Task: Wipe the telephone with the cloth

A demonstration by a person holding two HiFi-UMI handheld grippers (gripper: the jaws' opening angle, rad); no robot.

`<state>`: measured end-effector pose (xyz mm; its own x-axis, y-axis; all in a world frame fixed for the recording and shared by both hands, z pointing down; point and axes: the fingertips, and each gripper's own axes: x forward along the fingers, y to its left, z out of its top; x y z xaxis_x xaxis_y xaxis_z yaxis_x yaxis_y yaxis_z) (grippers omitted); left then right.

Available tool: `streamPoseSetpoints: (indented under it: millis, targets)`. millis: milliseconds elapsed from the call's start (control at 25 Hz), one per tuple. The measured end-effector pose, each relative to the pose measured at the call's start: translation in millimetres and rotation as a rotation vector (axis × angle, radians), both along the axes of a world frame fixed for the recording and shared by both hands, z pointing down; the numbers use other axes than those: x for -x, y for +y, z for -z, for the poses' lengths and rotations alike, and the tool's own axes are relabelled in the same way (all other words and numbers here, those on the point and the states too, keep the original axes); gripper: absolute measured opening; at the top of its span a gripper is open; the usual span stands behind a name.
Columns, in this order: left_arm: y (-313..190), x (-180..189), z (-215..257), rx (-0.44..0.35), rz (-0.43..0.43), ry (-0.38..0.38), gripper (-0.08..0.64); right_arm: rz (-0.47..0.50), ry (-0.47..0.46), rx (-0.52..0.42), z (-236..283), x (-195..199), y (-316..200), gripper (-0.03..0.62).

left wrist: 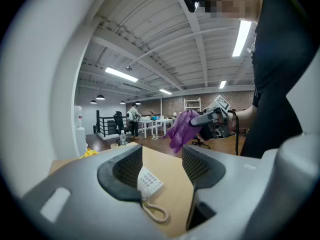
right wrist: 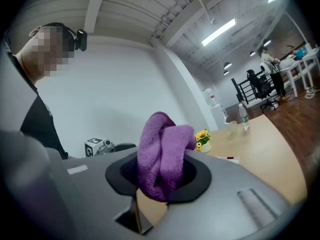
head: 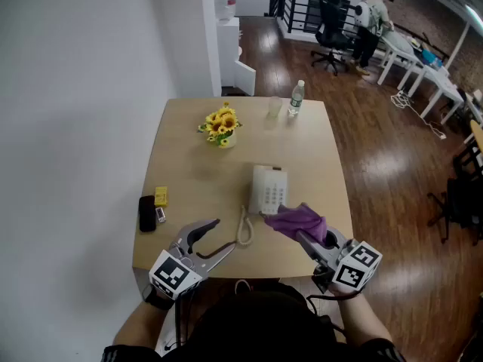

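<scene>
Looking down, head view: my right hand-held gripper [head: 296, 228] holds the cloth [head: 299, 219] at the near edge of the telephone [head: 269, 188], perhaps touching. Left gripper view: my left hand-held gripper [left wrist: 162, 157] gapes empty. Right gripper view: cloth clamped; wiping looks mostly ahead.

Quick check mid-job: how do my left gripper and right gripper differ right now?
The left gripper has its jaws apart with nothing between them; the right gripper is shut on the purple cloth. The left gripper is beside the coiled cord, left of the telephone; the right gripper holds the cloth raised at the telephone's near end. Both are at the near edge of the table.
</scene>
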<state>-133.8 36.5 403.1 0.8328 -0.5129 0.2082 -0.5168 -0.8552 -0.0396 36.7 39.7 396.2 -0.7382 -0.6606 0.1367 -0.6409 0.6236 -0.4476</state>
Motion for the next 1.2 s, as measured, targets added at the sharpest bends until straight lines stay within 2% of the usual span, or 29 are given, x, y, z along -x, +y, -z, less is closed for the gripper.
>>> streamPoseSetpoints:
  millis: [120, 200, 320, 400, 520, 720, 840, 1000, 1200]
  targets:
    - [-20, 0, 8, -0.042, 0.111, 0.055, 0.244, -0.001, 0.01, 0.0, -5, -2, -16, 0.107]
    - [-22, -5, -1, 0.0, 0.09, 0.082, 0.244, 0.004, 0.029, -0.002, -8, -3, -29, 0.107]
    - [-19, -16, -20, 0.002, 0.025, 0.002, 0.244, 0.008, 0.083, -0.006, -17, -9, -54, 0.107]
    - [-24, -17, -25, 0.005, 0.03, -0.015, 0.244, 0.02, 0.132, -0.009, -28, -12, -76, 0.107]
    - [-37, -15, -35, 0.056, 0.073, 0.027, 0.244, 0.056, 0.223, -0.026, -51, -12, -113, 0.107]
    - [-63, -13, -54, 0.128, 0.15, 0.053, 0.244, 0.087, 0.358, -0.018, -95, -3, -183, 0.107]
    - [-76, -16, -58, 0.143, 0.179, 0.054, 0.244, 0.119, 0.454, -0.021, -123, 9, -226, 0.107]
    - [-88, -24, -67, 0.166, 0.215, 0.044, 0.244, 0.196, 0.654, -0.029, -173, 23, -277, 0.107]
    - [-96, -28, -76, 0.197, 0.263, 0.023, 0.244, 0.309, 0.817, -0.051, -220, 41, -310, 0.107]
